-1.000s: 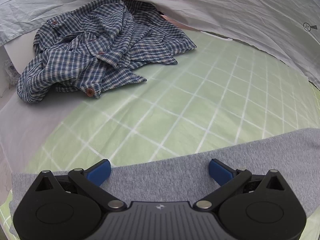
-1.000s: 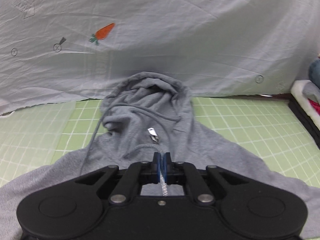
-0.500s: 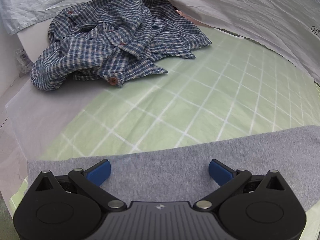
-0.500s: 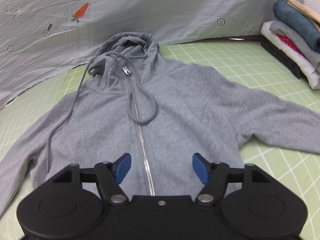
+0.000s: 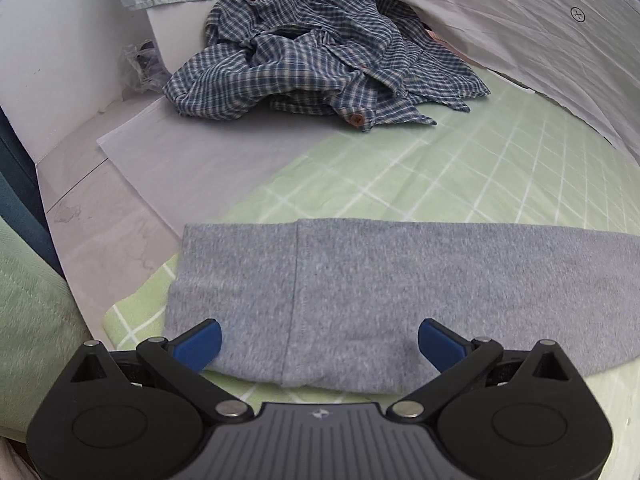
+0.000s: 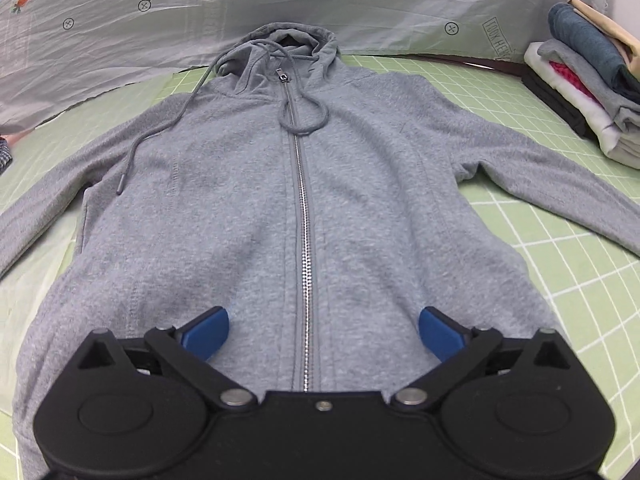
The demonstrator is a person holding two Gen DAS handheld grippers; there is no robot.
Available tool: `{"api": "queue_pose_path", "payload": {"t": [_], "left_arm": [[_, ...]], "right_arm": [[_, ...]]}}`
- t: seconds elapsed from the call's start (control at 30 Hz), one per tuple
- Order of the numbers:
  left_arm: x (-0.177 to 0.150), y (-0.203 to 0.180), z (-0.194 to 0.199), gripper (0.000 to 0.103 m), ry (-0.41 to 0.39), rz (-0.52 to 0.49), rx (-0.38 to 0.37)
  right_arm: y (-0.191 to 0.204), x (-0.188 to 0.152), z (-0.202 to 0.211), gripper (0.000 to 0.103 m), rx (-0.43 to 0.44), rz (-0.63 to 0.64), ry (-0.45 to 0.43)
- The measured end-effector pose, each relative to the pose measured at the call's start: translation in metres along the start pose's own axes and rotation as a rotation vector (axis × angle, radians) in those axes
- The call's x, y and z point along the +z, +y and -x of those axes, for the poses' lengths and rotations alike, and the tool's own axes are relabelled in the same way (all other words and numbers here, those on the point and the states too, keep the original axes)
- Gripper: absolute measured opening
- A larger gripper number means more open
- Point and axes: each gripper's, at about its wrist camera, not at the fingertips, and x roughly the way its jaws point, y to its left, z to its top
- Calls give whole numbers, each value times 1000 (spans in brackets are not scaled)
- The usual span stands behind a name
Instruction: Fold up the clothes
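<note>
Hoodie (image 6: 248, 200) lies flat and zipped, face up on the green mat (image 6: 560, 240), filling the centre of the right view with both sleeves spread, likely laid out ready for folding. Right gripper (image 6: 322, 330) hangs over the lower zip, fingers wide apart and empty; left gripper (image 5: 318, 338), also spread and empty, sits over the sleeve (image 5: 360, 280) cuff at lower centre, probably to fold it in. Plaid shirt (image 5: 320, 52) is crumpled at upper centre of the left view, a folded stack (image 6: 584, 76) at upper right of the right view.
</note>
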Motion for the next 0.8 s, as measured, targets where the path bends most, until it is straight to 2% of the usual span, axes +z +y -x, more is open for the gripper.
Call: {"api": "queue_pose_path", "payload": {"t": [0.4, 0.73, 0.8], "left_arm": [[-17, 51, 4, 103, 21, 84, 42], [-13, 53, -1, 103, -9, 113, 0], [-11, 50, -1, 97, -20, 106, -13]], "right_arm": [[0, -28, 6, 103, -4, -2, -185], [0, -28, 6, 103, -5, -4, -189], [0, -27, 6, 103, -5, -4, -189]]}}
